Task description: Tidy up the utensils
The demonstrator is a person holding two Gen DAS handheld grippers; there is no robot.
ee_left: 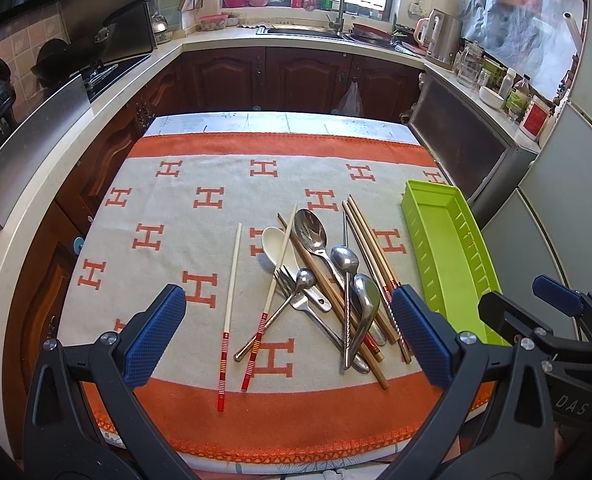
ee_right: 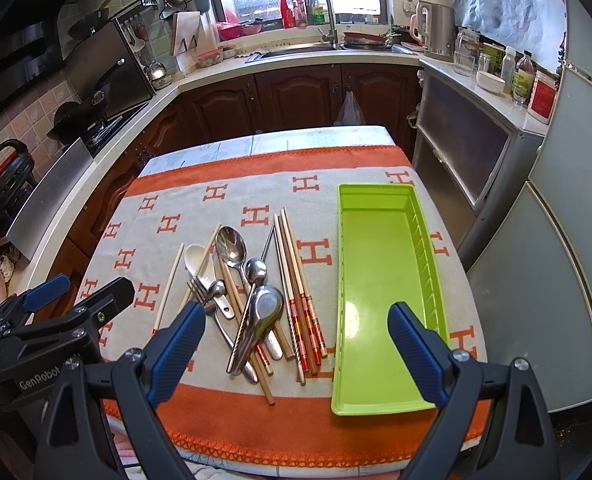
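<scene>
A pile of utensils point(ee_left: 324, 280) lies mid-table on an orange and grey cloth: steel spoons, a white spoon point(ee_left: 277, 246), a fork, and wooden and red-tipped chopsticks; the pile also shows in the right wrist view point(ee_right: 251, 296). One chopstick point(ee_left: 229, 312) lies apart to the left. An empty green tray point(ee_left: 448, 256) sits to the right, long side pointing away, and shows in the right wrist view point(ee_right: 380, 296). My left gripper point(ee_left: 287, 332) is open, hovering over the near end of the pile. My right gripper point(ee_right: 296, 356) is open, above the near table edge between pile and tray.
The table's cloth point(ee_left: 199, 200) has bare room left of and behind the pile. Kitchen counters with a sink point(ee_left: 308, 32), a stove point(ee_left: 107, 68) and bottles surround the table. A fridge point(ee_right: 556, 240) stands close on the right.
</scene>
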